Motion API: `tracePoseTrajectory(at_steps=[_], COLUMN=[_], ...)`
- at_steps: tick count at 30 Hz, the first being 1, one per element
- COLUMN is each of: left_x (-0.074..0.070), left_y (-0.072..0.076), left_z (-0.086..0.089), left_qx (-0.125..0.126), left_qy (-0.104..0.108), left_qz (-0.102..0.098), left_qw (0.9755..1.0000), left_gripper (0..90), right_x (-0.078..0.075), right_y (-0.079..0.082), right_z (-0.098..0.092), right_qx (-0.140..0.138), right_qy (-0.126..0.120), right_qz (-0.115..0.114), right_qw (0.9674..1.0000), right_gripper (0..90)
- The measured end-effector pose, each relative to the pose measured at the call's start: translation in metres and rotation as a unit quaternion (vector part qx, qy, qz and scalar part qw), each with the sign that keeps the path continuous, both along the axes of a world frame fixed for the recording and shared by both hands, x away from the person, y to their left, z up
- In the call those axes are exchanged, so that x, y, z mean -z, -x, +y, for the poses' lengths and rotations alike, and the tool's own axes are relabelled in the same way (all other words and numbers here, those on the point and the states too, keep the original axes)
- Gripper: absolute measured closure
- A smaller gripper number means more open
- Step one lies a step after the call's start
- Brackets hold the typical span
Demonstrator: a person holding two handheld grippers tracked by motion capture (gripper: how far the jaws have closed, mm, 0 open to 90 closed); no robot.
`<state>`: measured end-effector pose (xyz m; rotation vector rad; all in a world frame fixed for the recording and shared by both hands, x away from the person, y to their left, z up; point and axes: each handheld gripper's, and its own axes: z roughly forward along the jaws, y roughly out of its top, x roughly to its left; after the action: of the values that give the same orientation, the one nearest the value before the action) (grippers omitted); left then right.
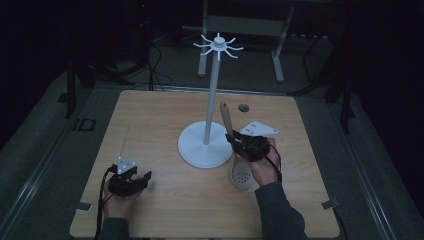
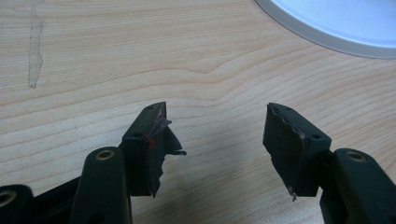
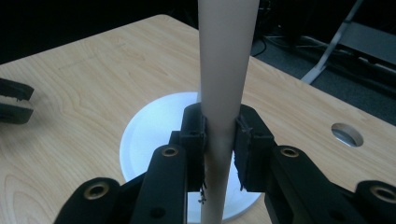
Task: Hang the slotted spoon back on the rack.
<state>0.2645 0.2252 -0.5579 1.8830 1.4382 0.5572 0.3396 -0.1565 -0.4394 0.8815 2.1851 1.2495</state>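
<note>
A slotted spoon stands almost upright at the right of the table, its pale handle (image 1: 226, 117) pointing up and its perforated head (image 1: 241, 175) low by the tabletop. My right gripper (image 1: 235, 141) is shut on the handle; in the right gripper view the two pads clamp the handle (image 3: 226, 70) on both sides, right gripper (image 3: 219, 126). Just left of it stands a white stand (image 1: 205, 145) with a tall pole and a ring of hooks (image 1: 218, 46) on top. My left gripper (image 1: 140, 176) rests at the front left, open with nothing between its jaws, left gripper (image 2: 217, 135).
The wooden table (image 1: 165, 115) has a round cable hole (image 1: 243, 107) behind the spoon. The stand's round base (image 3: 149, 135) lies under my right jaws and shows at the top right of the left gripper view (image 2: 336, 23). Dark floor and a metal frame (image 1: 245, 25) lie beyond.
</note>
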Motion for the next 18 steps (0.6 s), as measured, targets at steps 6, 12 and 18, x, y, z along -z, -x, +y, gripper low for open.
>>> tracePoseTrajectory(at_steps=[6, 12, 18], left_x=[0.0, 0.0, 0.0], left_y=[0.0, 0.0, 0.0], left_z=[0.0, 0.0, 0.0], left_qx=[0.0, 0.0, 0.0], left_qy=[0.0, 0.0, 0.0], left_qz=[0.0, 0.0, 0.0], left_qw=[1.0, 1.0, 1.0], left_gripper=[40.6, 40.6, 40.5], right_x=[-0.005, -0.01, -0.014], right_y=[-0.001, -0.002, -0.004], right_z=[-0.001, -0.002, -0.003], right_qx=[0.003, 0.005, 0.004], right_qy=[-0.01, -0.017, -0.03], right_qz=[-0.005, -0.01, -0.014], right_qw=[0.9999, 0.9998, 0.9994], right_gripper=[75.0, 75.0, 75.0])
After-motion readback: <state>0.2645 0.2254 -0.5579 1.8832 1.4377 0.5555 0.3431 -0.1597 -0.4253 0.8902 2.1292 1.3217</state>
